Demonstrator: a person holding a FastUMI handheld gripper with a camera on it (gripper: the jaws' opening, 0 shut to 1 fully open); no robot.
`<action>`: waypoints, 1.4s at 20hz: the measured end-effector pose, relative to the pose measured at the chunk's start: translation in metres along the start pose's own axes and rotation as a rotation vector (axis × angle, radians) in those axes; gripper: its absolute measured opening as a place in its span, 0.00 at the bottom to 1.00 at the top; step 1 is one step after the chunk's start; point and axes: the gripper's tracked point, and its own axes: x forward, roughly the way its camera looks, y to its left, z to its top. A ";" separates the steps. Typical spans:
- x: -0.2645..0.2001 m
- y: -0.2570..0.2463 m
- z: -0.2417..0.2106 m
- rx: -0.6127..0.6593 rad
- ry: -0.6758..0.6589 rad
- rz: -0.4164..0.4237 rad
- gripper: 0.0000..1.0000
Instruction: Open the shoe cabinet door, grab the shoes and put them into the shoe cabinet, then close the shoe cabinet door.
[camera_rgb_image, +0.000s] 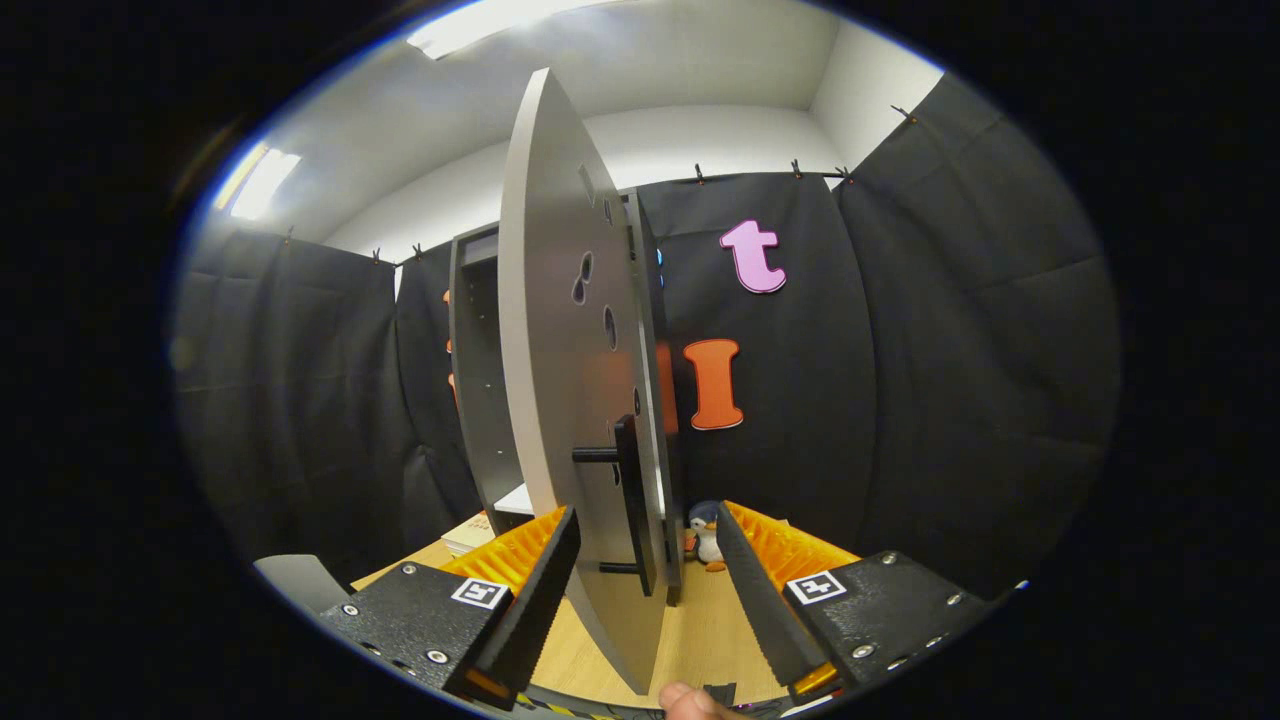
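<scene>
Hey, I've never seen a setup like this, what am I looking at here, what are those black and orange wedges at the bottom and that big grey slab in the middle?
The camera rides on a handheld gripper and looks forward along its two fingers, the black and orange wedges. A fingertip of the person holding it peeks in below. The grey slab is the shoe cabinet door, swung open and seen nearly edge-on, with its black handle. The fingers are spread to either side of the door's edge and hold nothing. Behind stands the cabinet on a wooden table, with a small penguin toy beyond.
</scene>
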 end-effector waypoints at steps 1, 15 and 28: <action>0.004 0.000 -0.002 -0.002 0.003 -0.004 0.86; 0.012 0.050 -0.008 -0.037 0.028 -0.062 0.86; 0.055 0.158 -0.018 -0.034 0.045 -0.059 0.86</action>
